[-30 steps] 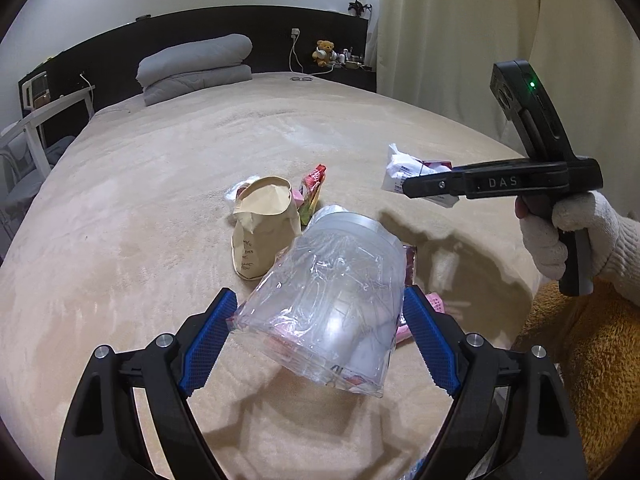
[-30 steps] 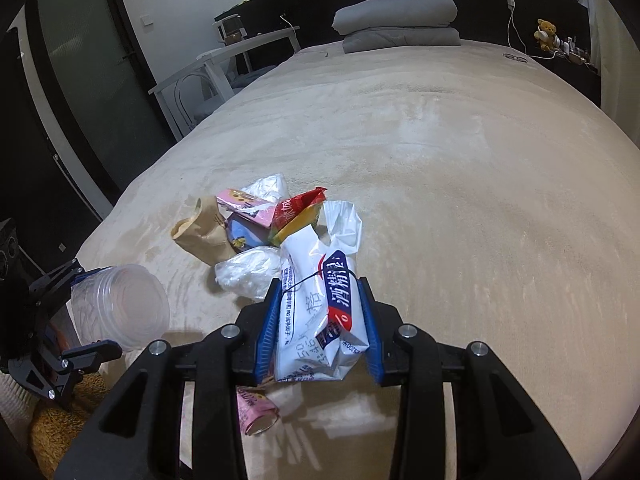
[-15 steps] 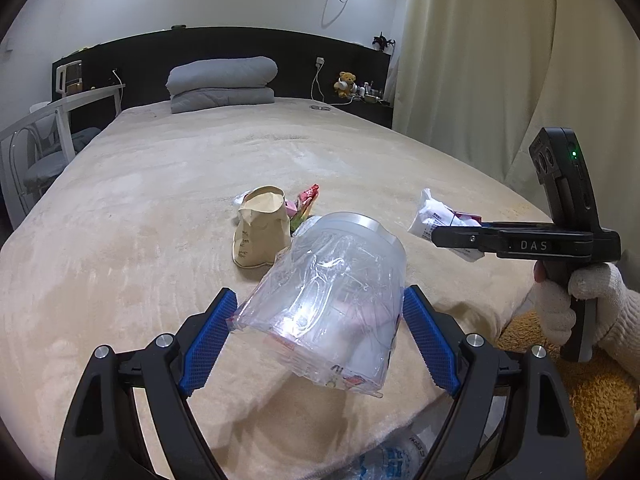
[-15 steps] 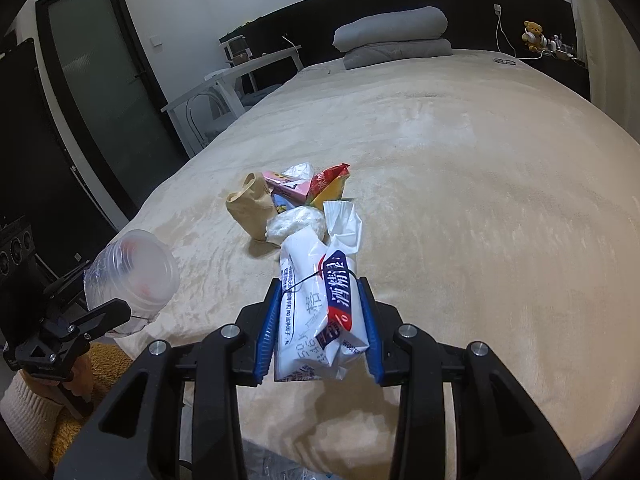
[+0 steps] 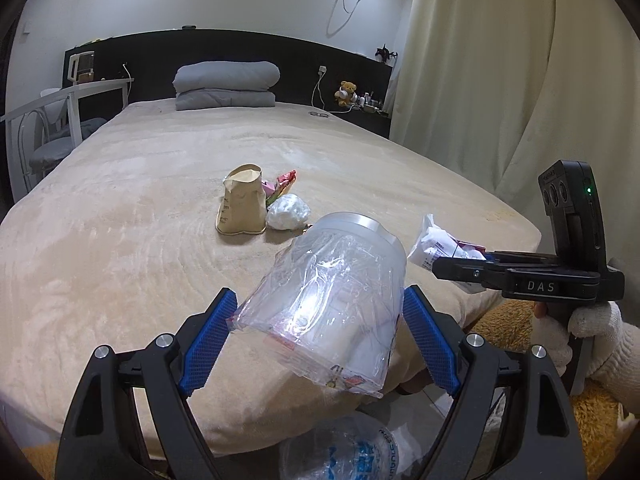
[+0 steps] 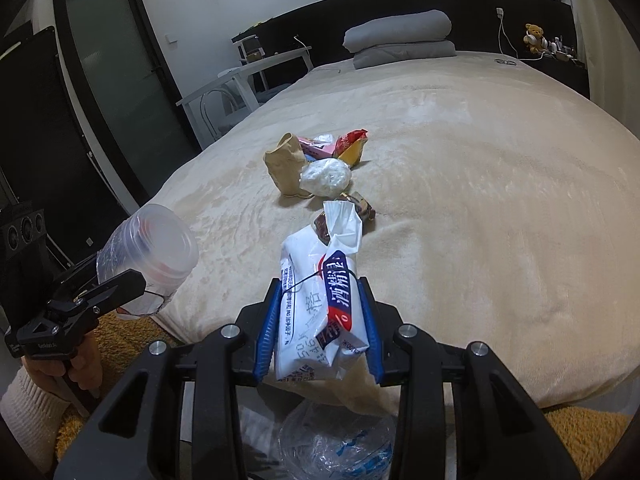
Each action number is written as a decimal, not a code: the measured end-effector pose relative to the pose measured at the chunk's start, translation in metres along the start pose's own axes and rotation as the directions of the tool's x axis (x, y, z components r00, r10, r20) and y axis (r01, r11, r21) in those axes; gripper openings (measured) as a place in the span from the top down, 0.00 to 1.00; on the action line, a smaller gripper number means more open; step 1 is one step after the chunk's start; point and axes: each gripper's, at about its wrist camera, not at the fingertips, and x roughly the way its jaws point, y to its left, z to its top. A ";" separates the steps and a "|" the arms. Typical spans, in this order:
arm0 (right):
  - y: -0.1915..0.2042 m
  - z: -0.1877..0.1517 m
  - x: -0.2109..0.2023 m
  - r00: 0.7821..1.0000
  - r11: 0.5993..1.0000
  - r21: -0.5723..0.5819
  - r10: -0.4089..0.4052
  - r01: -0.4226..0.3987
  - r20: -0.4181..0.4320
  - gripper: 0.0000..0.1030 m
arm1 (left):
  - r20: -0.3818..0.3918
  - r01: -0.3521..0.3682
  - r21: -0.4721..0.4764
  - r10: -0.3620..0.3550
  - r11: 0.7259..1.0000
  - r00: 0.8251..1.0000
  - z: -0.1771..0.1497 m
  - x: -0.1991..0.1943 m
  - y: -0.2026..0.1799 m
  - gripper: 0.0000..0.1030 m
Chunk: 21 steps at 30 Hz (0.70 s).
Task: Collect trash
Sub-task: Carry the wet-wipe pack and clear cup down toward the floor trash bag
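Observation:
My left gripper [image 5: 316,312] is shut on a clear plastic tub [image 5: 336,280] wrapped in crinkled film and holds it in the air over the foot of the bed; the right wrist view shows this tub [image 6: 152,248] at the left. My right gripper [image 6: 320,320] is shut on a white wipes packet [image 6: 320,300] with red and blue print, also in the air. On the beige bed [image 6: 480,200] lie a brown paper bag [image 5: 242,208], a crumpled white plastic ball [image 5: 288,212], a red-yellow wrapper [image 6: 352,146], a pink box [image 6: 316,148] and a dark wrapper [image 6: 360,204].
A clear plastic bag with blue print [image 6: 336,448] sits low at the foot of the bed, under both grippers. Folded grey bedding [image 5: 226,84] lies at the black headboard. A white chair and rail [image 5: 52,120] stand left, curtains [image 5: 500,80] right, an orange rug [image 6: 120,340] below.
Both grippers have drawn back from the trash pile toward the foot of the bed, each keeping its item. The printed plastic bag has come into view at the bottom.

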 end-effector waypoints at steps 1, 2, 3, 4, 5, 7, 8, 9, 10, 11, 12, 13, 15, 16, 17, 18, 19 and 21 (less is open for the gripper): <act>0.000 -0.004 -0.002 1.000 1.000 0.002 0.002 -0.002 0.000 0.64 | 0.001 0.000 -0.002 0.000 1.000 1.000 -0.003 -0.002 -0.002 0.20; 0.001 -0.007 -0.005 1.000 1.000 0.003 0.003 -0.003 0.000 0.64 | 0.001 0.000 -0.004 0.000 1.000 1.000 -0.005 -0.003 -0.004 0.20; 0.001 -0.010 -0.006 1.000 1.000 0.004 0.005 -0.005 -0.001 0.64 | 0.001 0.000 -0.008 0.000 1.000 1.000 -0.007 -0.005 -0.006 0.20; 0.002 -0.013 -0.009 1.000 1.000 0.005 0.007 -0.007 -0.001 0.64 | 0.001 0.000 -0.010 0.000 1.000 1.000 -0.010 -0.007 -0.008 0.20; 0.002 -0.016 -0.011 1.000 1.000 0.008 0.010 -0.010 -0.002 0.63 | 0.001 0.000 -0.012 0.000 1.000 1.000 -0.012 -0.008 -0.010 0.20; 0.004 -0.023 -0.013 1.000 1.000 0.008 0.011 -0.011 -0.008 0.63 | 0.001 0.002 -0.020 -0.002 1.000 1.000 -0.017 -0.011 -0.014 0.20; 0.005 -0.026 -0.014 1.000 1.000 0.004 0.008 -0.008 -0.010 0.63 | 0.001 0.004 -0.025 -0.004 1.000 1.000 -0.019 -0.013 -0.015 0.20; 0.007 -0.030 -0.016 1.000 1.000 0.001 0.006 -0.006 -0.012 0.63 | -0.001 0.007 -0.033 -0.007 0.999 1.000 -0.021 -0.014 -0.017 0.20; 0.008 -0.033 -0.017 1.000 1.000 0.000 0.006 -0.006 -0.014 0.63 | -0.004 0.009 -0.040 -0.009 0.999 1.000 -0.024 -0.014 -0.018 0.20; 0.009 -0.036 -0.017 1.000 1.000 -0.002 0.007 -0.007 -0.018 0.63 | -0.007 0.010 -0.046 -0.010 0.999 1.000 -0.026 -0.015 -0.018 0.20; 0.010 -0.039 -0.018 1.000 1.000 -0.004 0.007 -0.007 -0.023 0.63 | -0.010 0.010 -0.052 -0.011 0.999 1.000 -0.027 -0.015 -0.019 0.20; 0.011 -0.042 -0.019 1.000 1.000 -0.007 0.007 -0.008 -0.029 0.63 | -0.016 0.014 -0.058 -0.015 0.998 1.000 -0.029 -0.015 -0.021 0.20; 0.012 -0.048 -0.019 0.999 1.000 -0.014 0.009 -0.010 -0.040 0.63 | -0.025 0.015 -0.063 -0.017 0.998 1.000 -0.034 -0.016 -0.024 0.20; 0.013 -0.051 -0.018 0.999 1.000 -0.018 0.010 -0.011 -0.046 0.63 | -0.031 0.014 -0.066 -0.017 0.998 0.999 -0.036 -0.016 -0.026 0.20; 0.014 -0.053 -0.018 0.999 1.000 -0.019 0.010 -0.011 -0.052 0.63 | -0.039 0.016 -0.074 -0.019 0.997 0.999 -0.038 -0.015 -0.027 0.20; 0.014 -0.056 -0.017 0.998 1.000 -0.015 0.015 -0.016 -0.059 0.63 | -0.047 0.015 -0.082 -0.019 0.997 0.999 -0.040 -0.014 -0.028 0.20; 0.013 -0.058 -0.017 0.997 1.000 -0.007 0.024 -0.025 -0.068 0.63 | -0.055 0.008 -0.090 -0.013 0.996 0.998 -0.042 -0.013 -0.029 0.20; 0.012 -0.064 -0.014 0.995 0.999 0.012 0.042 -0.041 -0.093 0.63 | -0.069 -0.006 -0.111 -0.001 0.994 0.998 -0.048 -0.011 -0.030 0.20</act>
